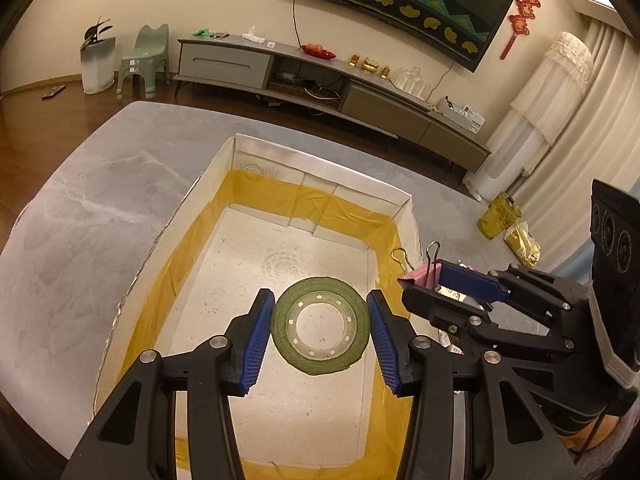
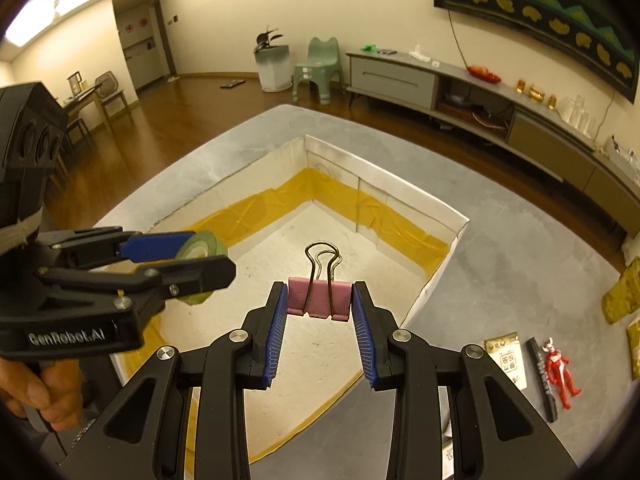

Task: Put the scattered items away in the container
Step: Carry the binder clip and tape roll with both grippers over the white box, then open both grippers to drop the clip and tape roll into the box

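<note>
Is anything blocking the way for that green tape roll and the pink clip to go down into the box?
Nothing visible. The left hand-held gripper holds the green tape roll over the bare floor of the box, and the right hand-held gripper holds the pink clip above open floor too.

Left gripper (image 1: 320, 330) over the white box (image 1: 240, 152), fingers clamped on green tape roll (image 1: 320, 332). Right gripper (image 2: 320, 308) beside it above the box, pinching pink binder clip (image 2: 318, 298).

both views overlook box (image 1: 240, 152) (closely)
</note>
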The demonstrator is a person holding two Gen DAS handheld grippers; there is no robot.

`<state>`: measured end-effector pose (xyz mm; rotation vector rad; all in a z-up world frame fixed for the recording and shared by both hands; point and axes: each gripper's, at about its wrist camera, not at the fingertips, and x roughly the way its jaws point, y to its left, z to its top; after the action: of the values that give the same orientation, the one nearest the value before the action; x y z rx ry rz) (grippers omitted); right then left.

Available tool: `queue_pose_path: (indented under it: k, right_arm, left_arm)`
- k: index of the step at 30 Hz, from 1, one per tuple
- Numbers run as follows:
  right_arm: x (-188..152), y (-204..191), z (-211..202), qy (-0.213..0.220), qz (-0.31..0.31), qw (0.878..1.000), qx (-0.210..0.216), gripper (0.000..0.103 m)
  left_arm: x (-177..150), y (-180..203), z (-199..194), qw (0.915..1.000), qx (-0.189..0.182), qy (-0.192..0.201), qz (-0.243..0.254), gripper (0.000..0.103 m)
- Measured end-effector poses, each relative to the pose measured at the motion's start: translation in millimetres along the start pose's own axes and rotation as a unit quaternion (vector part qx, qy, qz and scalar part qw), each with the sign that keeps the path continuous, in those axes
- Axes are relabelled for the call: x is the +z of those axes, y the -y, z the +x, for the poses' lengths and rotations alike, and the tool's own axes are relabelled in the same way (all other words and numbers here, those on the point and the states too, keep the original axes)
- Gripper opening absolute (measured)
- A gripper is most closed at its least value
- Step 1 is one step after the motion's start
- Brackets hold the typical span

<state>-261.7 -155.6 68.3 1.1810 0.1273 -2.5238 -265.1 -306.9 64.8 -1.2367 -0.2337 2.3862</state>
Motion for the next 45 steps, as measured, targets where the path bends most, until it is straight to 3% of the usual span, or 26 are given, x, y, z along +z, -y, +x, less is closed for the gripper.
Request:
queue_pose_path:
  k: [11,28,34,38,40,45]
  right_arm:
    - [13.0,17.5,31.9,-0.028,0.002,1.0,0.006,0.034]
    - [31.6,16.4,82.7,-0.083,-0.056,0.995,-0.016,0.035]
    - [38.5,28.8,89.2,-0.076,-0.026,0.997,-0.016,0.04]
    - [34.1,36.1,86.1,-0.072,-0.005,0.997,-0.013,0.04]
    - [30.1,38.7,84.6,-0.073,0.003,0.997,-0.01,0.04]
    - [21.0,36.9,77.4,-0.074,0.021,0.997,0.01,0.04]
  left_arm:
    - [25.2,-1.9,35.5,0.9993,0.015,-0.035,-0.003,0.049]
    - [52.2,-28.9,94.4,0.9947,0.043,-0.085,-0.039,0.049]
    - [51.5,-41.7,117.4,0.9906,0.053,-0.117,-0.047,0.05]
    - [45.5,-44.4,116.2,0.9903,0.051,-0.12,-0.047,0.051]
    - [45.0,-45.4,113.9,0.9904,0.052,-0.119,-0.047,0.06]
    - [46.7,-44.0,110.5,0.9904,0.056,-0.119,-0.04,0.06]
